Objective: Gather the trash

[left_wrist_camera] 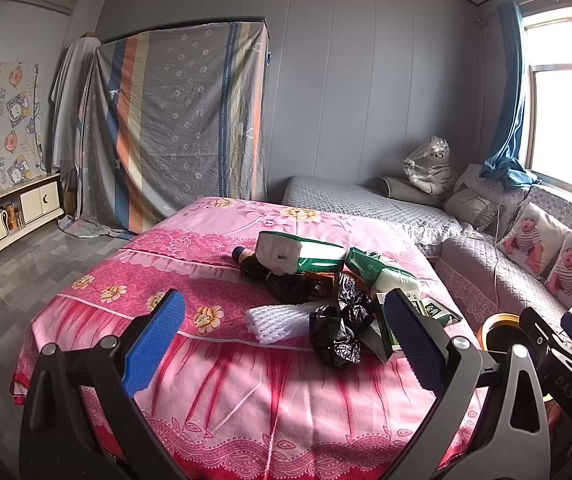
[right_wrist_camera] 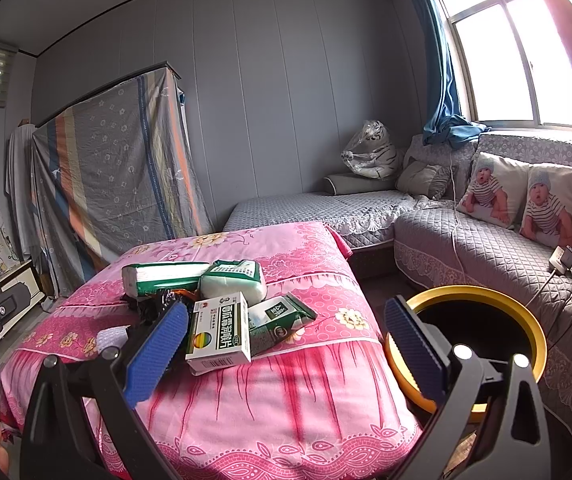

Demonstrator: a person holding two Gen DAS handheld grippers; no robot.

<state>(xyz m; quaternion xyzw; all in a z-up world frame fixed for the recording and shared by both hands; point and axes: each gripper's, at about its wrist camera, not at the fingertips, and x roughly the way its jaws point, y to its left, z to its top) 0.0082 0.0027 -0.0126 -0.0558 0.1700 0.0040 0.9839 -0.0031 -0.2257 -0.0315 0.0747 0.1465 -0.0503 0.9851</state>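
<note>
A pile of trash lies on a table under a pink floral cloth (left_wrist_camera: 214, 392). It holds crumpled black plastic bags (left_wrist_camera: 331, 338), a white foam net (left_wrist_camera: 276, 320), green-and-white tissue packs (left_wrist_camera: 301, 256) and a dark bottle (left_wrist_camera: 242, 254). In the right wrist view I see the tissue packs (right_wrist_camera: 166, 276), a white medicine box (right_wrist_camera: 220, 330) and a green carton (right_wrist_camera: 280, 318). My left gripper (left_wrist_camera: 286, 344) is open and empty, short of the pile. My right gripper (right_wrist_camera: 286, 350) is open and empty, near the medicine box. A yellow-rimmed black bin (right_wrist_camera: 481, 332) stands right of the table.
A grey quilted sofa (right_wrist_camera: 485, 248) with baby-print pillows (right_wrist_camera: 525, 200) runs along the right under a window. A cloth-draped wardrobe (left_wrist_camera: 178, 128) stands at the back. A low cabinet (left_wrist_camera: 10, 216) is at the left. The bin's rim (left_wrist_camera: 499, 320) and the right gripper (left_wrist_camera: 565, 344) show in the left wrist view.
</note>
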